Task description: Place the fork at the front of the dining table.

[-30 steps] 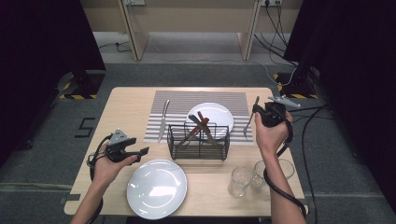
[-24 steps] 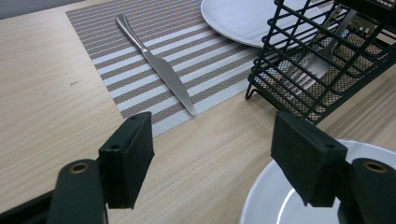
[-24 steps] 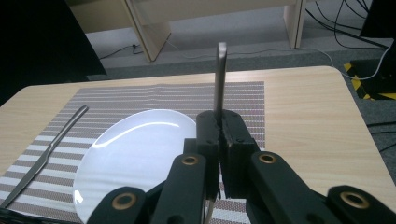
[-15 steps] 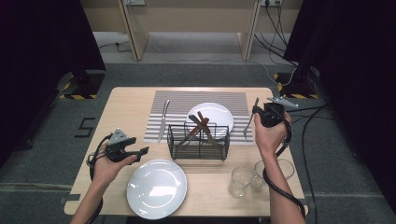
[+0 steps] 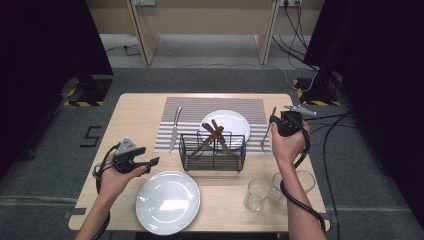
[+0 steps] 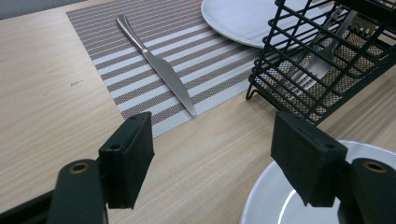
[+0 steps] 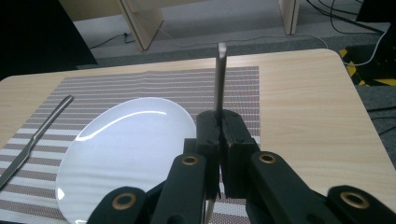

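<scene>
The right gripper (image 5: 278,125) is clamped on a fork (image 5: 266,131), held off the table just right of the white plate (image 5: 232,121) on the striped mat (image 5: 192,109). The left gripper (image 6: 212,154) gapes wide and empty above bare wood; ahead lie a knife (image 6: 159,65) and wire basket (image 6: 322,56), with a second plate (image 6: 280,200) under its right jaw.

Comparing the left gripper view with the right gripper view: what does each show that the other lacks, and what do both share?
Left gripper view: the black wire cutlery basket, the near white plate, open left gripper.
Right gripper view: the right gripper shut on a steel fork handle.
Both: the steel table knife, striped placemat, far white plate.
</scene>
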A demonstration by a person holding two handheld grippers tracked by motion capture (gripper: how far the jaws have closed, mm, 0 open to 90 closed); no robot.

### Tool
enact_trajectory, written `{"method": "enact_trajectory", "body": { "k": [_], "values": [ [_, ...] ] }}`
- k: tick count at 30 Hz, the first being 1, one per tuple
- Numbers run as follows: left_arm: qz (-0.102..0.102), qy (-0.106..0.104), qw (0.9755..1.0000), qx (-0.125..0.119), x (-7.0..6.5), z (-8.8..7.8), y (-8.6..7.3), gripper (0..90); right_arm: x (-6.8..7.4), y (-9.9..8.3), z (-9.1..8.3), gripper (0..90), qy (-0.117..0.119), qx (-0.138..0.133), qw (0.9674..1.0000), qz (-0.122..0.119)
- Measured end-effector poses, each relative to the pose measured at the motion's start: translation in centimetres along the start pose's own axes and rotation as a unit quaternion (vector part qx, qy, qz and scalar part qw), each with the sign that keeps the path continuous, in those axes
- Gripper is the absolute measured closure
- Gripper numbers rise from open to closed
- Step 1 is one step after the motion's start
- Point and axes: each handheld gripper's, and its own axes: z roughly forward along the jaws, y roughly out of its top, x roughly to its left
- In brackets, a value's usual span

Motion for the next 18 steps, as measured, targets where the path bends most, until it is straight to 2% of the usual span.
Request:
{"method": "enact_trajectory", "body": {
  "k": [18],
  "values": [
    [-0.001, 0.000, 1.0000, 0.001, 0.01, 0.08, -0.07, 29.2, -0.11, -0.42, 0.58, 87.4, -0.008, 0.013, 0.9999, 0.005]
  ]
}}
